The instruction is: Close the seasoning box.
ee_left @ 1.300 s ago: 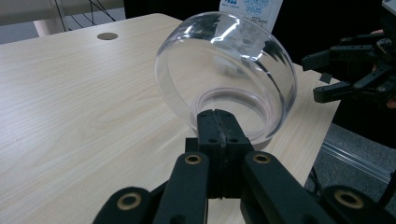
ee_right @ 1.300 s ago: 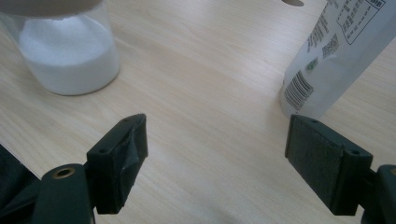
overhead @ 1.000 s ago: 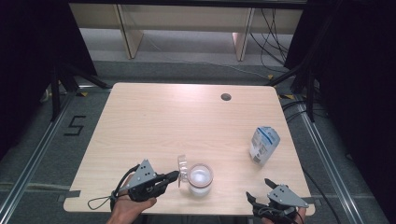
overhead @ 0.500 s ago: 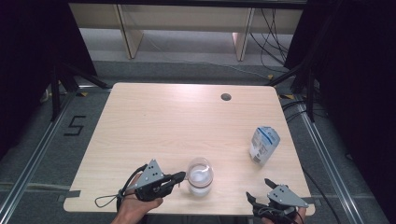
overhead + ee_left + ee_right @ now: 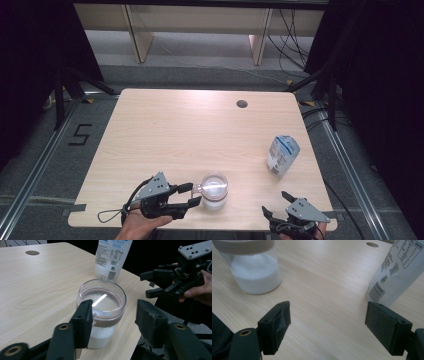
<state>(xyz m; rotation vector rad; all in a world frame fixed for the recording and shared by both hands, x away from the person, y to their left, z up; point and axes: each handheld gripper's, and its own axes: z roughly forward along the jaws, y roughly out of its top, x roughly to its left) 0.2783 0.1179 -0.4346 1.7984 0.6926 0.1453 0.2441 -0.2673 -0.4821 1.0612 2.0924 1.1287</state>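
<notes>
A clear jar (image 5: 214,190) with white powder in it stands near the table's front edge, its lid lying flat on top. My left gripper (image 5: 191,194) sits just left of the jar. Its jaws have just been opening and now stand apart with nothing pressed between them. In the left gripper view the jar (image 5: 101,312) stands just beyond my left gripper (image 5: 116,322), its lid tab beside the left pad. My right gripper (image 5: 275,203) rests open at the front right. The right gripper view has the jar (image 5: 253,267) at upper left, ahead of the open right gripper (image 5: 327,325).
A white pouch with blue print (image 5: 282,156) stands upright on the wooden table (image 5: 190,130) to the right of the jar, also in the left gripper view (image 5: 111,257) and the right gripper view (image 5: 397,270). A round cable hole (image 5: 242,104) lies near the far edge.
The jar's lid, standing up at the jar's left a second ago, has been swung down flat onto the jar. The left jaws have since spread apart. The right gripper has kept still.
</notes>
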